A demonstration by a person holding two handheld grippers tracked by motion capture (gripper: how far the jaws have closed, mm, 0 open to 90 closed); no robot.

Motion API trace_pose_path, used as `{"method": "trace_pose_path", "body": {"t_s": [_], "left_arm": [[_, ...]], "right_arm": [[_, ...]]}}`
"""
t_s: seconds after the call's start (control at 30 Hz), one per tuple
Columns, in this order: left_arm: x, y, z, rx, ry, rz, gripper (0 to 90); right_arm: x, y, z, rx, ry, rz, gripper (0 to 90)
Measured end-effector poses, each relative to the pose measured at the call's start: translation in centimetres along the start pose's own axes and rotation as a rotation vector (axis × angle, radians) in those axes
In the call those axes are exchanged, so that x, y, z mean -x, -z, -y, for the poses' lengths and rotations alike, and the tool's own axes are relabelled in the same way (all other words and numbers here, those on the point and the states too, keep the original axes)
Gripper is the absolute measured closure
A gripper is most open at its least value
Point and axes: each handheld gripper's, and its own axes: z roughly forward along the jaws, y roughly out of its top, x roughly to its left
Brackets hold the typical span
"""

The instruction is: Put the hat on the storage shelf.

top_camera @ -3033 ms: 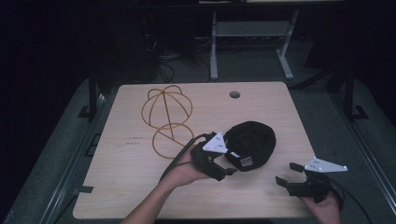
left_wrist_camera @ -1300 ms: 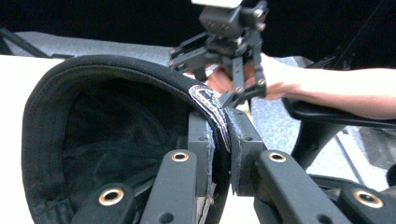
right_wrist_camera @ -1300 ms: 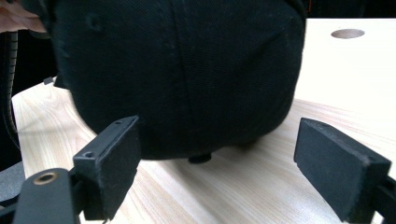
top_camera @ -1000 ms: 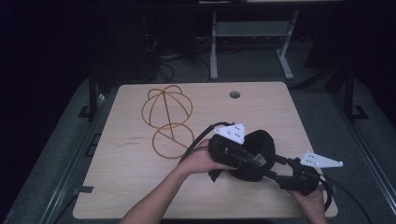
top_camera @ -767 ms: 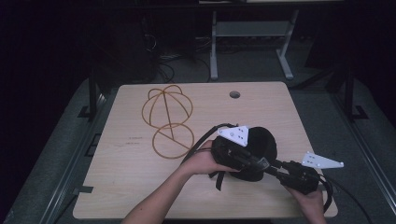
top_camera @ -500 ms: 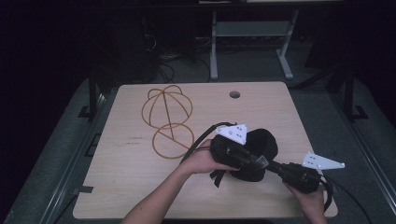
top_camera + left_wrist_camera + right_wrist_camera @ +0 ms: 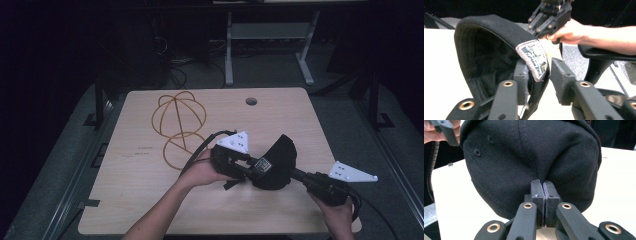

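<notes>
A black cap [image 7: 277, 165] stands tilted up above the wooden table [image 7: 150, 200], between my two grippers. My right gripper [image 7: 294, 173] comes from the front right and is shut on a pinch of the crown's fabric [image 7: 524, 152], its pads [image 7: 544, 187] pressed together. My left gripper [image 7: 252, 165] is at the cap's left rim. Its jaws have just been opening and stand apart [image 7: 540, 75], with the labelled rim of the cap [image 7: 486, 50] between them, no longer pinched. The right gripper [image 7: 551, 15] and its hand show beyond the cap.
An orange wire frame [image 7: 177, 120] with round loops lies on the table's back left. A small round hole [image 7: 251, 101] sits near the far edge. Dark floor, cables and a metal stand [image 7: 270, 40] lie beyond the table.
The right gripper has come from the front right onto the cap and shut on its crown. The left gripper's jaws have parted and it has drawn slightly left.
</notes>
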Motion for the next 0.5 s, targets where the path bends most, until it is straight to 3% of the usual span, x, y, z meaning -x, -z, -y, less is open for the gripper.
{"method": "trace_pose_path", "body": {"t_s": [0.3,0.5], "left_arm": [[0.4,1.3,1.1,-0.035,-0.003,-0.070,49.4],[0.8,2.0,2.2,-0.063,-0.005,-0.111,47.3]], "right_arm": [[0.1,0.5,-0.4,-0.010,0.001,0.031,89.0],[0.3,0.7,-1.3,-0.009,0.005,0.036,88.9]]}}
